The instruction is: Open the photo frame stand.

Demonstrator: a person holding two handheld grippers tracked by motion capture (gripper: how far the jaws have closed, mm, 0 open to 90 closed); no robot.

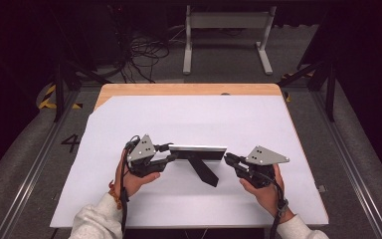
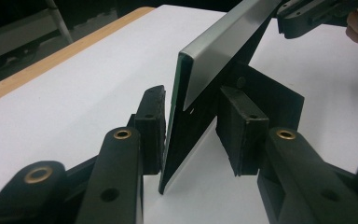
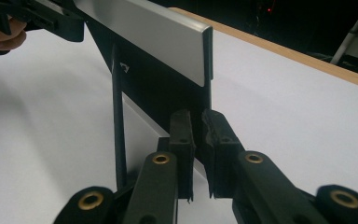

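Frame [image 1: 197,149] standing upright at centre, strut out. Right gripper [image 1: 227,158] clamping its edge; left gripper [image 1: 170,158] straddling other edge, pads apart, grip pending.

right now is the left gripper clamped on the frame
No: in the left gripper view the frame stands between the left gripper pads, with a gap to the far pad.

One picture frame [image 1: 197,149], two claws [image 1: 171,158] [image 1: 227,158], one table [image 1: 189,89].

A silver-edged picture frame [image 3: 158,32] is clamped at its near end by the right tool [image 3: 198,140]. Its black stand [image 3: 117,121] is propped on the white bench [image 3: 284,116].
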